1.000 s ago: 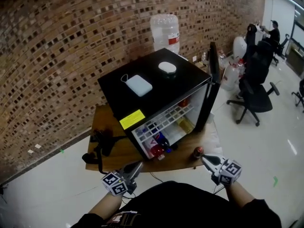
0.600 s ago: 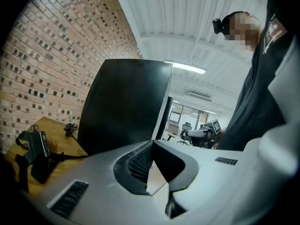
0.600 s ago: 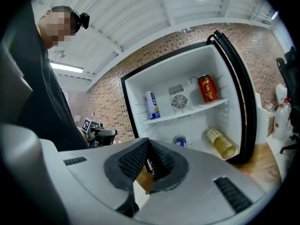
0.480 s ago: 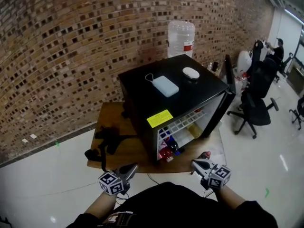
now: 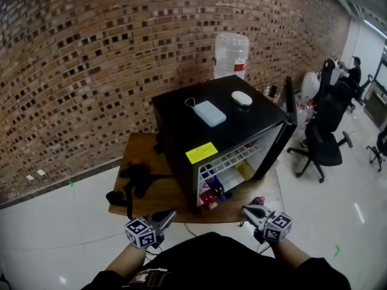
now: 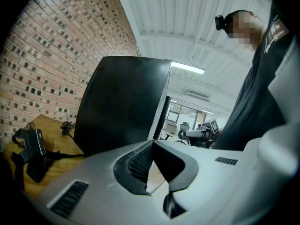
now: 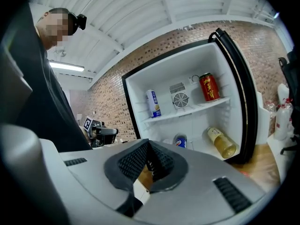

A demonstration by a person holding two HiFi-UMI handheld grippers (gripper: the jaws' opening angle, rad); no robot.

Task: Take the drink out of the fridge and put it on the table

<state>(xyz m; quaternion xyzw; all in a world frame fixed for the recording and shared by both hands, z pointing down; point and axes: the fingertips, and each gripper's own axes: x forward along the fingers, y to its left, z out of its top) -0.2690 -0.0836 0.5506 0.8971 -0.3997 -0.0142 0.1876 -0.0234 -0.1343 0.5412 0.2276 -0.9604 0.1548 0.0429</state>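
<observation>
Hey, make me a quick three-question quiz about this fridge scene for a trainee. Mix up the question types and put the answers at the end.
1. True or false: the fridge has its door standing open.
2. Which drink lies on its side on the fridge floor? A) yellow bottle B) milk carton C) green jar
3. How many things lie on top of the fridge?
Key: 1 true. 2 A. 3 two, a white power bank and a white oval item.

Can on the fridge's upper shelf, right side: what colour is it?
Red, with yellow markings. The can shows best in the right gripper view.
</observation>
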